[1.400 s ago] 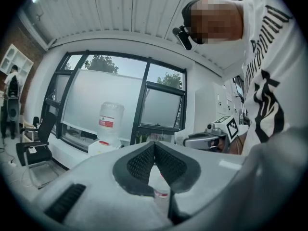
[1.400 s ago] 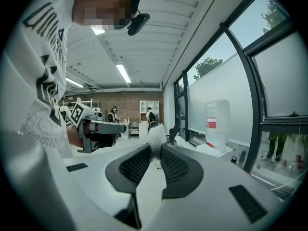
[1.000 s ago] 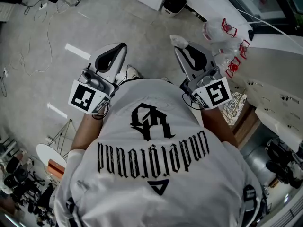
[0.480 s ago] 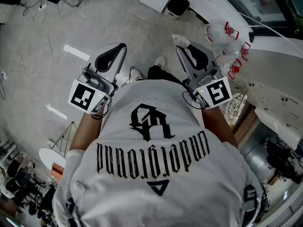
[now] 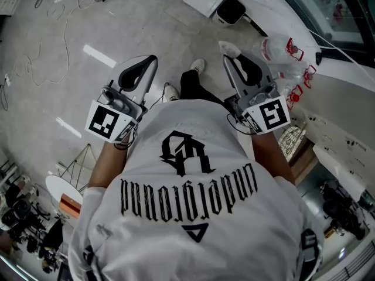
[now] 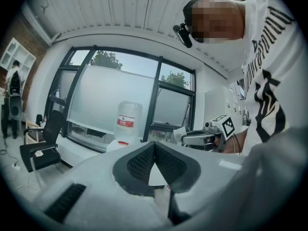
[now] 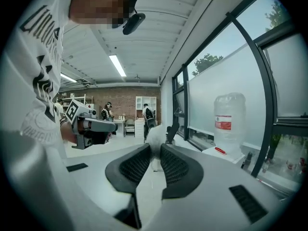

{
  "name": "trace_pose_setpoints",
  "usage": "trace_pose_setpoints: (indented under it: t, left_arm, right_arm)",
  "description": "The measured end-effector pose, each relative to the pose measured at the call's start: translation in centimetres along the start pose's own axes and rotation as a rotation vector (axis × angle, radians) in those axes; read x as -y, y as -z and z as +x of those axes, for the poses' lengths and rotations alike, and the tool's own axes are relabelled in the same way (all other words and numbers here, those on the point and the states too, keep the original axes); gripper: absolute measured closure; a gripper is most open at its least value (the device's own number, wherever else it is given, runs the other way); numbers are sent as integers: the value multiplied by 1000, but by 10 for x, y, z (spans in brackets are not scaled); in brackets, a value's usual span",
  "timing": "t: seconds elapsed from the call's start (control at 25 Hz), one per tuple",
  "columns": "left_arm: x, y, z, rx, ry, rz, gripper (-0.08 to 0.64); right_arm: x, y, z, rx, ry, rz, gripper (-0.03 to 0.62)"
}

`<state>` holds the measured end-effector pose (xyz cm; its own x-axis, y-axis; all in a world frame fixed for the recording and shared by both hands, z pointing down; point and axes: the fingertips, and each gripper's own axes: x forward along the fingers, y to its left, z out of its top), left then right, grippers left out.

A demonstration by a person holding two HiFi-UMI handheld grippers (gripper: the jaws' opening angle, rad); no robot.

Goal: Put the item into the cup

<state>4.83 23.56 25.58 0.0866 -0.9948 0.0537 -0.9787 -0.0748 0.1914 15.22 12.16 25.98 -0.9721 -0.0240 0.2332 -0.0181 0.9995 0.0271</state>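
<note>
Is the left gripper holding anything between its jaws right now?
No: in the left gripper view the jaws of the left gripper meet at their tips with nothing between them.

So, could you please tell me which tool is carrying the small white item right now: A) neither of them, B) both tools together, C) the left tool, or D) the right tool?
D: the right tool is pinched on the white item at its tips, while the left tool is shut with nothing in it.
</note>
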Motion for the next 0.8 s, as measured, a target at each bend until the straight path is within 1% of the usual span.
trace_pose_setpoints:
  t: [0.12,0.2,0.32,0.56,0.8]
  left_arm:
    - [-16,1,17,-11,-22,-14,545]
    - [-25,1,34,-18,-24,-24,545]
    - [-34,-1,67,-30,-13,-24,545]
    - [-49,-11,141,-50,4,-14,545]
    - [-54,-19,206,-80,27,1,545]
  right_arm:
    - [19,-1,15,-2,-15,1,517]
    - [35,1,23,-6,-19,14,517]
    - [64,3,34,-6,-22,36,517]
    - [126,3,46,-4,-26,44,517]
    - [172,6,53,12,-47,86,517]
